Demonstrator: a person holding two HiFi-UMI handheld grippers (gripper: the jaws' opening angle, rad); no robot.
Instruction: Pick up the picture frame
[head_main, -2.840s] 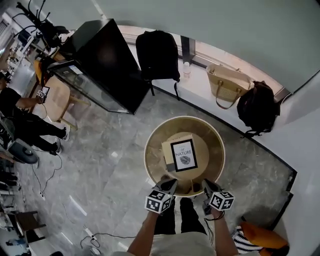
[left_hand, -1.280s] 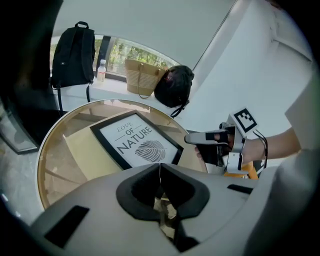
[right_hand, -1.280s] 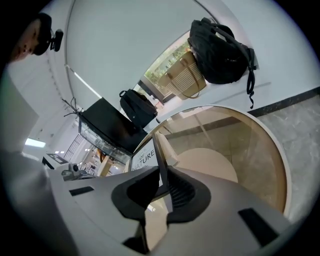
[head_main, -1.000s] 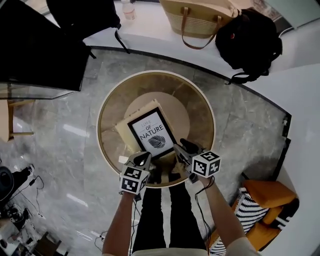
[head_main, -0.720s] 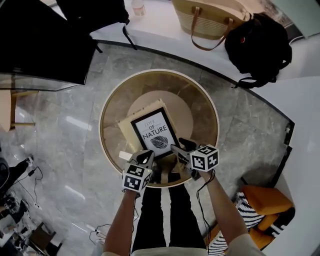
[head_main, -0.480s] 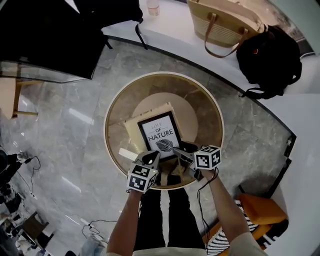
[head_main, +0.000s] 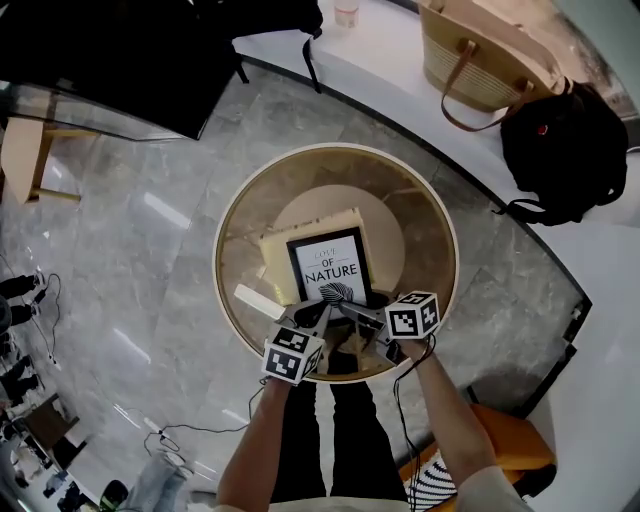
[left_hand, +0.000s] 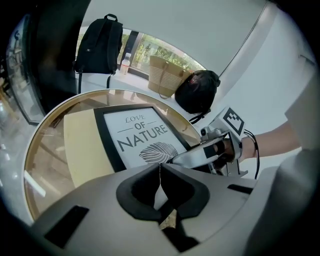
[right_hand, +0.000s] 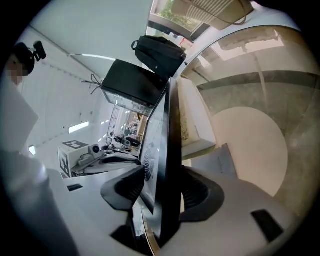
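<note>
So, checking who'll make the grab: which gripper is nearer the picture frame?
Right. The right gripper's jaws, just opened, straddle the picture frame's near edge. The left gripper, shut, is by that edge, not around it.

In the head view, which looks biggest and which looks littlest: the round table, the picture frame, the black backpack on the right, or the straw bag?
1. Biggest: round table.
2. Next: black backpack and straw bag. They look about alike, and the top edge of the view cuts the bag off.
3. Littlest: picture frame.
</note>
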